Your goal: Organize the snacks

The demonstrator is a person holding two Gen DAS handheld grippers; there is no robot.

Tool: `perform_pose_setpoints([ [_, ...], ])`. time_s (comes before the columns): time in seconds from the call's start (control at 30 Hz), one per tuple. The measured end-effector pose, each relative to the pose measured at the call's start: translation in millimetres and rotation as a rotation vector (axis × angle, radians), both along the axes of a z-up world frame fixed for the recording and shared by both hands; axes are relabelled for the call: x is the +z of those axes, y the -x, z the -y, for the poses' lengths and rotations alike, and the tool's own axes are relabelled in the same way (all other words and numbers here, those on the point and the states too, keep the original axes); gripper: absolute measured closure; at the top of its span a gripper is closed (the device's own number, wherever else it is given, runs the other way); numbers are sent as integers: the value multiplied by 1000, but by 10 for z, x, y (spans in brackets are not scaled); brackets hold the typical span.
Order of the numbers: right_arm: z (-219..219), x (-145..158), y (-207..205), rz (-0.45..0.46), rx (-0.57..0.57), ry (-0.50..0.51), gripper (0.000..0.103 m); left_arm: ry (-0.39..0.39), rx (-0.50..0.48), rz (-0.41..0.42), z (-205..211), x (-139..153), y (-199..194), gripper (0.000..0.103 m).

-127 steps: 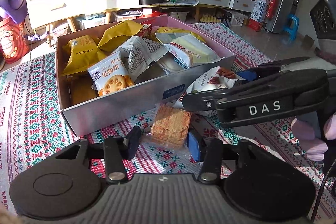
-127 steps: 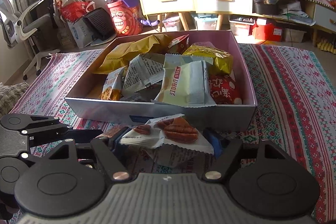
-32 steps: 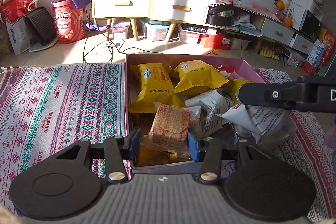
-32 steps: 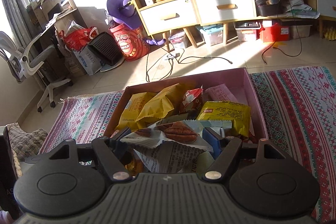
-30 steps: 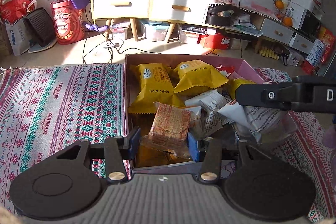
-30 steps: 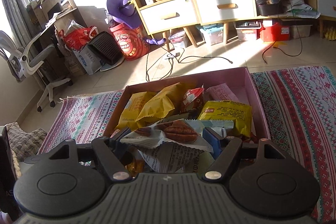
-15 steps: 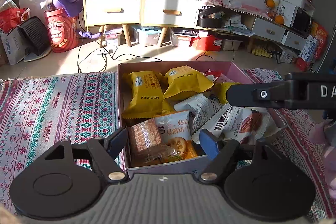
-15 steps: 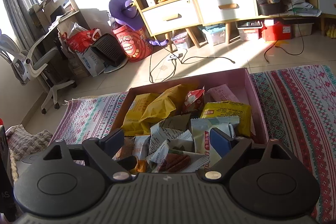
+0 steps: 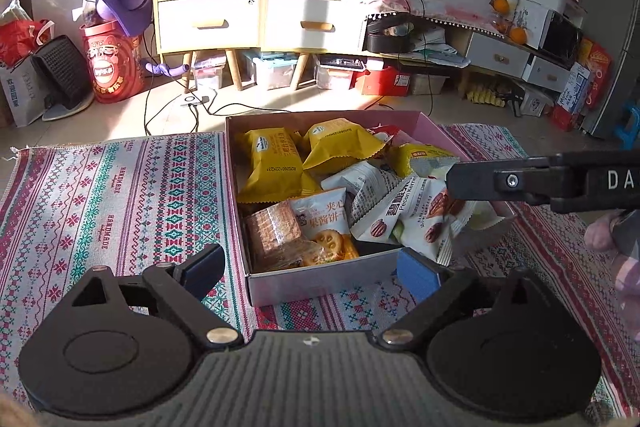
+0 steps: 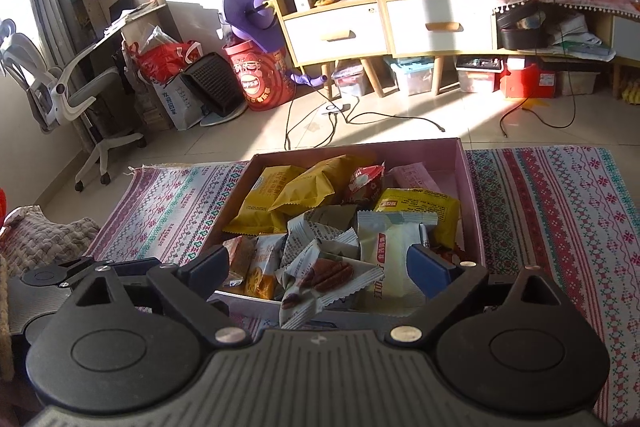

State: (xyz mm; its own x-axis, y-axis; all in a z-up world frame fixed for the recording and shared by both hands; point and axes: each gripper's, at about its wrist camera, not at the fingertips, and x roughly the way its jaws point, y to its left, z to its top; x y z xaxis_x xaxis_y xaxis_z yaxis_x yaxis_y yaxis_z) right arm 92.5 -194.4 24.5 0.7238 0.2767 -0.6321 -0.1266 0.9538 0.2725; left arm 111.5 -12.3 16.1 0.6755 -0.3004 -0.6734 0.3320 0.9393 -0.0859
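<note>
both grippers are now standing with their fingers spread wide and nothing between them, where half a second ago they were only starting to let go and a second ago each was clenched on a packet. the left gripper (image 9: 307,269) is hovering just short of the near wall of the pink cardboard box (image 9: 320,281), and the clear-wrapped stack of brown square crackers (image 9: 276,233) it was carrying is lying inside the box at the near left corner, touching the white packet printed with a round lattice biscuit (image 9: 326,225). the right gripper (image 10: 318,267) is hanging over the near edge of the same box, and the white pecan-kernel packet (image 10: 320,281) it released is resting at the near right side of the pile, tilted, its lower end drooping over the box wall.

in the left view the right gripper's black arm is crossing above the pecan packet without touching it. the striped woven cloth (image 9: 120,195) covering the bench is showing no loose snacks around the box in either view.

my reading is that this pair of placements is done and the sorting is close to finished. the one thing likely needing care is the pecan packet, which could slide out over the rim.
</note>
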Motion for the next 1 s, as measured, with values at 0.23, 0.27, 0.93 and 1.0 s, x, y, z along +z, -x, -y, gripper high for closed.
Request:
perform_pose_setpoints([
  [0.23, 45, -86, 168, -26, -2, 62, 7, -37, 31, -14, -93, -24, 138, 0],
  [0.27, 47, -96, 200, -31, -5, 72, 6, -42, 35, -15, -106, -17, 162, 0],
  [0.93, 19, -143, 573, -106, -80, 205, 4, -86, 121, -116, -153, 40, 515, 0],
  [1.0, -15, -134, 597, -102, -78, 216, 4, -93, 125, -118, -143, 54, 537, 0],
])
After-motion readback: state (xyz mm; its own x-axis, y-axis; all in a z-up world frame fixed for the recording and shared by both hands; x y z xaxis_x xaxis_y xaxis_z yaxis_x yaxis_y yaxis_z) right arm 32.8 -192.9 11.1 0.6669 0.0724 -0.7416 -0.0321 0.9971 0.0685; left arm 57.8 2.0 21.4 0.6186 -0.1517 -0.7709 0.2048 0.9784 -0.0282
